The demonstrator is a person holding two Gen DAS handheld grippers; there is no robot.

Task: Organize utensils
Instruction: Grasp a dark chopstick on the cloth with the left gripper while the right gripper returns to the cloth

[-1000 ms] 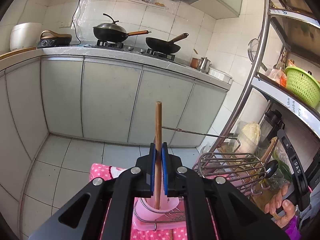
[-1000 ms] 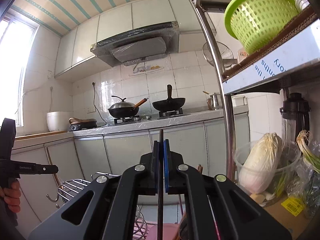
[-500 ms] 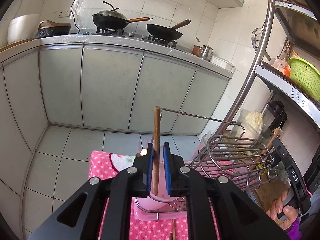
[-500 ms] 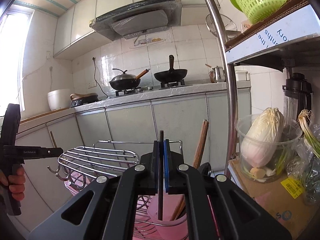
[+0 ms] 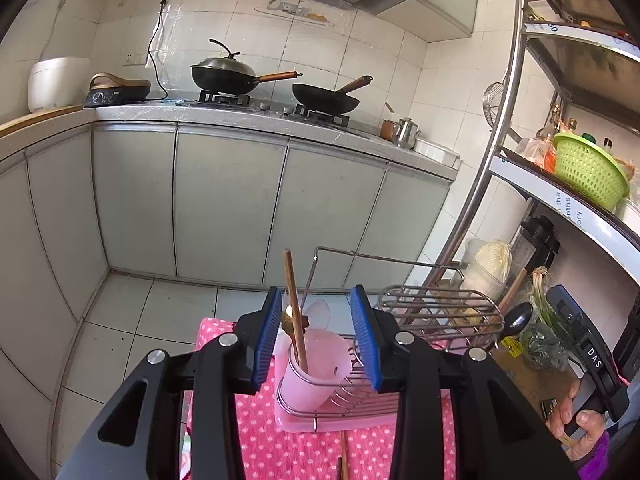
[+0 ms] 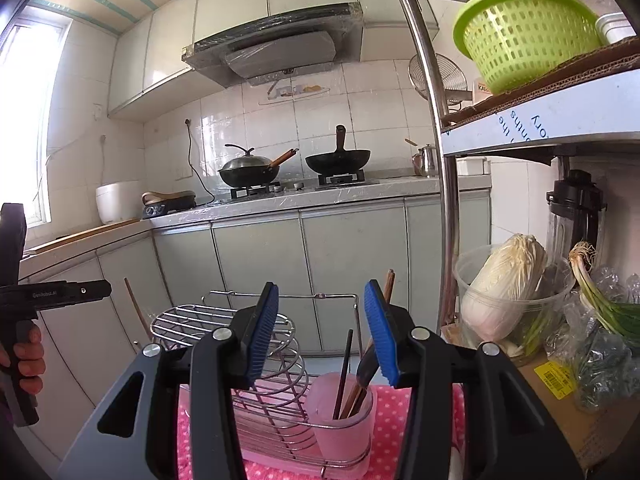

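A wire dish rack (image 5: 440, 312) on a pink tray stands on a pink dotted cloth (image 5: 280, 440). My left gripper (image 5: 316, 336) is open above a pink cup (image 5: 316, 372) at the rack's end; a wooden-handled utensil (image 5: 294, 308) stands free in that cup. My right gripper (image 6: 322, 336) is open above another pink cup (image 6: 344, 424) in the rack (image 6: 224, 320). That cup holds a dark thin utensil (image 6: 345, 368), a black spoon (image 6: 366, 364) and a wooden handle (image 6: 388, 284). Neither gripper holds anything.
A metal shelf post (image 5: 476, 192) rises at the right, with a green basket (image 5: 588, 168) on the shelf. A cabbage in a tub (image 6: 504, 284) and green onions (image 6: 600, 300) sit below. Grey cabinets and a stove with two woks (image 5: 272, 84) lie behind.
Both grippers opened and let go: the left released the wooden-handled utensil into its cup, the right released the dark thin utensil into its cup. Both views tilted up slightly.
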